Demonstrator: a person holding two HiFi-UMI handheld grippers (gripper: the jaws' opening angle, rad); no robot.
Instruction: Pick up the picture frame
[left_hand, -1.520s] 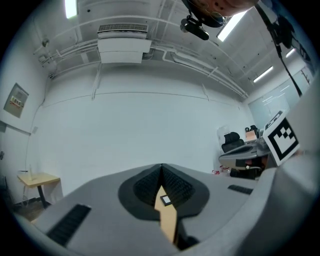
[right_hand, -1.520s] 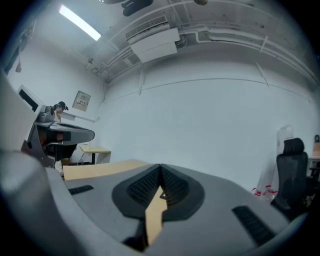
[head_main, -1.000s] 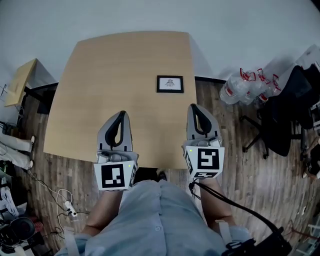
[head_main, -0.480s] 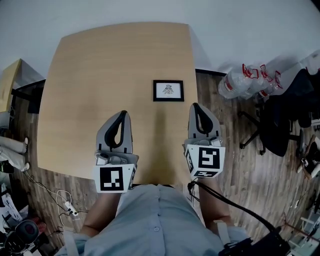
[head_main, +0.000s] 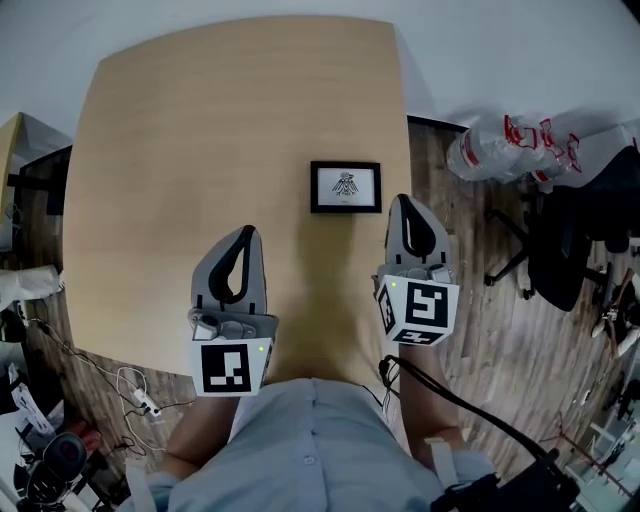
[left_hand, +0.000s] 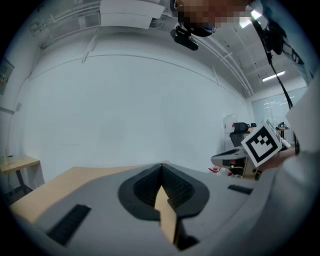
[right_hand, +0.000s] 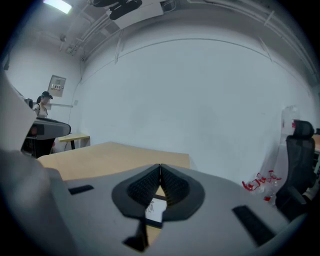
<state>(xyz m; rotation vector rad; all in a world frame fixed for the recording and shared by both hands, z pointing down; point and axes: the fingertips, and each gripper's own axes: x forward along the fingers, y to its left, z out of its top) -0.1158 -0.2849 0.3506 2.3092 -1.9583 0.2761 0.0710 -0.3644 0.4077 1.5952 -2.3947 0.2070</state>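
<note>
A small black picture frame with a white mat and a dark drawing lies flat on the light wooden table, toward its right side. My right gripper hovers just right of and nearer than the frame, jaws shut with nothing in them. In the right gripper view the frame shows through the hole below the closed tips of the right gripper. My left gripper is over the table's near middle, well left of the frame. Its tips meet in the left gripper view, empty.
The table's right edge runs close beside the right gripper. On the wooden floor to the right lie a wrapped pack of water bottles and a black office chair. Cables trail at lower left.
Both grippers have moved forward over the table toward the frame. The right gripper's tip now sits right beside the frame's near right corner. Both stay shut.
</note>
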